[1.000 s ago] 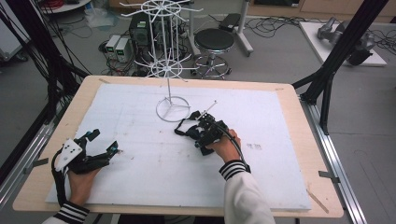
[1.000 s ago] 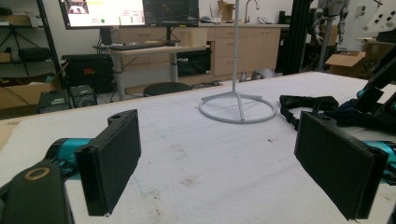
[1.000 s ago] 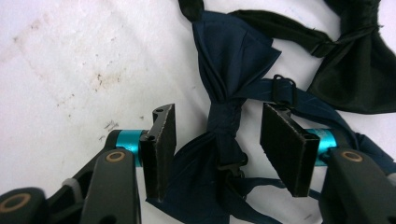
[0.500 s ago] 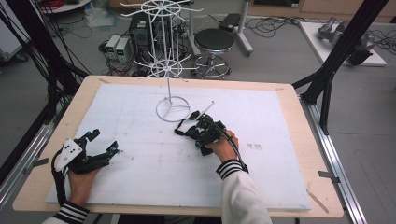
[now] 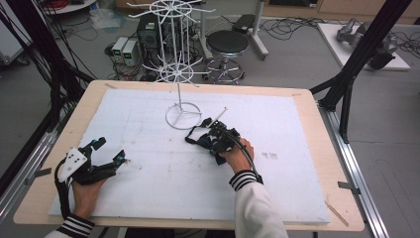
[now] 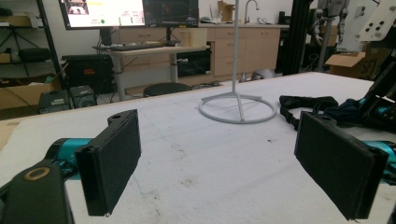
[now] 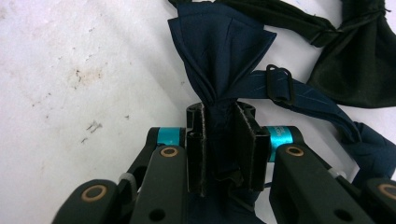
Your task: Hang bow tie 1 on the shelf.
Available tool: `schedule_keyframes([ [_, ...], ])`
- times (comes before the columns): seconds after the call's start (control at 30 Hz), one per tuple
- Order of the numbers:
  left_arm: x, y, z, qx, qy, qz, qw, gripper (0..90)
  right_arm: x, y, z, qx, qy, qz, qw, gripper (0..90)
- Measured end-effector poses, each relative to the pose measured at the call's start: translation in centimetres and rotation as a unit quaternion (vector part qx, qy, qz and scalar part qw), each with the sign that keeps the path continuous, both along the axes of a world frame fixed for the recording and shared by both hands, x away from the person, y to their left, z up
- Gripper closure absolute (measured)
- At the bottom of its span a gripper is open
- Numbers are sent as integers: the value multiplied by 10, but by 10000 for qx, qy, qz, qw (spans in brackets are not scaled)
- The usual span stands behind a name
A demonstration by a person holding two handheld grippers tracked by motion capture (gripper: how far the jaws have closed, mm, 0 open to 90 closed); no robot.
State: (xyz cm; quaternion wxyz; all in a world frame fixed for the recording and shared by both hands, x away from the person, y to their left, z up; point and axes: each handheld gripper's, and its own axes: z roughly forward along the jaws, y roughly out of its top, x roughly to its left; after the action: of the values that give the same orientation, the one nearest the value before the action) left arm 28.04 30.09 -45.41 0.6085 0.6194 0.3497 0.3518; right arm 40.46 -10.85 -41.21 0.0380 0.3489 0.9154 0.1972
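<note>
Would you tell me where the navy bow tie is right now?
In the right gripper view the navy bow tie is pinched at its knot by the right gripper, whose jaws have just closed on it, beside a black bow tie, near the white wire stand.

The navy bow tie (image 7: 219, 51) lies pinched at its knot, wing fanning toward twelve o'clock, its strap trailing toward four o'clock.

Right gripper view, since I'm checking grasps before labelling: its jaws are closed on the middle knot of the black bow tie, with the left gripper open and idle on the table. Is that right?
Not quite: the right gripper pinches the navy bow tie at its knot, its jaws having just been closing. The black bow tie lies free beside it, as the right gripper view shows. The left gripper is open and idle.
</note>
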Motion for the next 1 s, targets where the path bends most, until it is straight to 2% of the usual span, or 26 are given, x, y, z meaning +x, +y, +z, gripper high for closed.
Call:
schedule_keyframes([
  [0.1, 0, 0, 0, -1, -1, -1, 10000, 150, 0, -3, 3, 47, -11, -49, 10000, 758],
  [0.13, 0, 0, 0, 1, -1, -1, 10000, 150, -1, -5, 5, 171, -15, -107, 9998, 758],
  [0.27, 0, 0, 0, 1, 0, -1, 10000, 150, -2, -7, 7, 237, -41, -93, 9997, 758],
  [0.57, 0, 0, 0, 0, -1, -2, 10000, 150, -7, -11, 18, 592, -243, -94, 9979, 758],
  [0.6, 0, 0, 0, 1, 0, -1, 10000, 150, -7, -12, 20, 662, -280, -86, 9974, 758],
  [0.63, 0, 0, 0, -1, -1, -1, 10000, 150, -7, -16, 24, 840, -359, -115, 9957, 758],
  [0.7, 0, 0, 0, 0, 3, -5, 10000, 150, -7, -17, 25, 913, -370, -129, 9951, 758],
  [0.8, 0, 0, 0, -4, 5, -6, 10000, 150, -9, -23, 31, 1190, -506, -161, 9915, 758],
  [0.83, 0, 0, 0, -5, 5, -5, 10000, 150, -9, -23, 31, 1190, -506, -161, 9915, 758],
  [0.87, 0, 0, 0, -5, 3, -2, 10000, 150, -9, -25, 34, 1304, -579, -192, 9896, 758],
  [0.9, 0, 0, 0, -3, 4, -3, 10000, 150, -9, -25, 34, 1304, -579, -192, 9896, 758],
  [1.0, 0, 0, 0, -2, 6, -4, 10000, 150, -10, -29, 37, 1523, -597, -201, 9863, 758],
])
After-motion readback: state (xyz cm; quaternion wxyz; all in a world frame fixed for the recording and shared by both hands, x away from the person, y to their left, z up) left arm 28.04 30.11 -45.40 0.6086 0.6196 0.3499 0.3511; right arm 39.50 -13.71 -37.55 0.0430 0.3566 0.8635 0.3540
